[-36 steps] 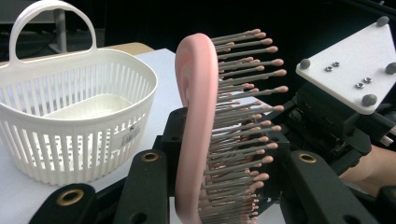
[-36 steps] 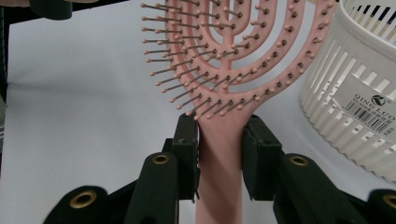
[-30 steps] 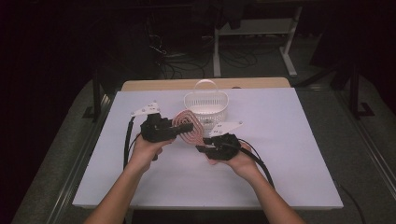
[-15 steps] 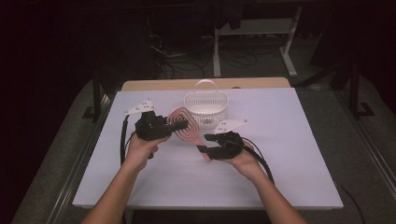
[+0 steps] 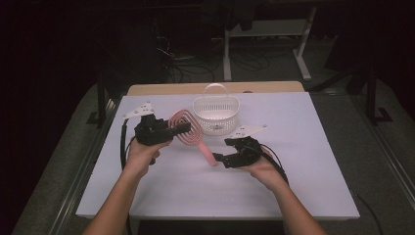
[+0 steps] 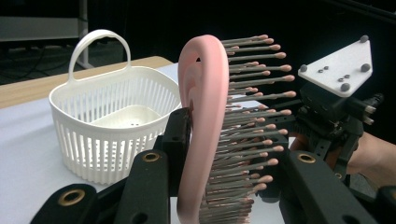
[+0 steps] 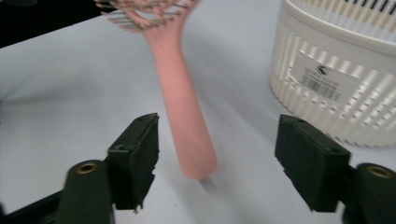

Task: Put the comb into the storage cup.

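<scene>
A pink hairbrush (image 5: 205,152) with a looped head and long bristles is held up over the white table. My left gripper (image 5: 182,128) is shut on its head, and in the left gripper view the pads clamp the pink rim (image 6: 201,116) and bristles. The handle (image 7: 184,116) slants down to the table. My right gripper (image 5: 221,151) sits at the handle's end. Its jaws have just been opening and now stand wide on either side of the handle, touching nothing (image 7: 215,158).
A white slatted basket (image 5: 215,117) with a loop handle stands just behind the brush, empty inside (image 6: 112,126). It is close on the right in the right gripper view (image 7: 341,70). The white tabletop (image 5: 303,161) extends around both hands; a wooden strip (image 5: 274,87) borders its far edge.
The right gripper's jaws have opened and let go of the brush handle. The left gripper, still holding the brush head, has shifted slightly left and up.
</scene>
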The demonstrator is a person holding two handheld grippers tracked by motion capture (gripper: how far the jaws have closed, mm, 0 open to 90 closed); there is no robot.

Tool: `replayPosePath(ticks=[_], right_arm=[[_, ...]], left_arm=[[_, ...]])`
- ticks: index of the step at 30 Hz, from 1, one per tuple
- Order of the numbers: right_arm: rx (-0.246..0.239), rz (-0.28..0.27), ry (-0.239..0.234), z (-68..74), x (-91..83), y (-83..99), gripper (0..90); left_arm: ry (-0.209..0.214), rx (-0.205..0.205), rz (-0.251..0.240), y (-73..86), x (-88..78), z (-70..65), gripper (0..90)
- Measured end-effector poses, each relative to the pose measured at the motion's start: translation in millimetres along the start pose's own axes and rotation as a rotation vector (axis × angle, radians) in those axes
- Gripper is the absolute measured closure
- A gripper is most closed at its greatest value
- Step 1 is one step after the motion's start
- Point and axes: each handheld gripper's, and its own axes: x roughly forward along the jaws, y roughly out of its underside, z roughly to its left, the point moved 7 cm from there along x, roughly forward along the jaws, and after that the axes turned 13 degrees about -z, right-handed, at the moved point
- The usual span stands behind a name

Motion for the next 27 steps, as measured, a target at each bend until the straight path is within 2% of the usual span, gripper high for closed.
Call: replayPosePath(ticks=[3, 7, 10, 13, 19, 21, 27], right_arm=[[0.033, 0.006, 0.017, -5.5, -2.9, 3.0, 21.5], [0.039, 0.019, 0.055, -11.8, -6.7, 8.3, 13.8], [0.040, 0.030, 0.074, -15.3, -11.6, 13.4, 12.0], [0.053, 0.037, 0.074, -16.4, -17.9, 19.0, 9.8], [0.052, 0.032, 0.104, -23.7, -29.8, 28.4, 0.7], [0.036, 0.039, 0.109, -25.7, -35.1, 34.1, 0.0], [0.039, 0.034, 0.121, -28.9, -49.5, 47.0, 0.0]], left_arm=[[-0.005, 0.002, -0.004, -2.0, -2.3, 1.4, 64.5], [-0.010, 0.003, -0.012, -4.6, -5.5, 3.2, 64.5], [-0.013, 0.001, -0.018, -6.5, -7.9, 4.1, 64.5], [-0.011, 0.002, -0.020, -7.6, -9.4, 4.9, 64.5], [-0.016, 0.004, -0.025, -9.5, -12.2, 5.8, 64.6], [-0.017, 0.005, -0.028, -10.2, -13.3, 6.6, 64.6], [-0.031, 0.009, -0.040, -13.9, -17.6, 10.1, 64.6]])
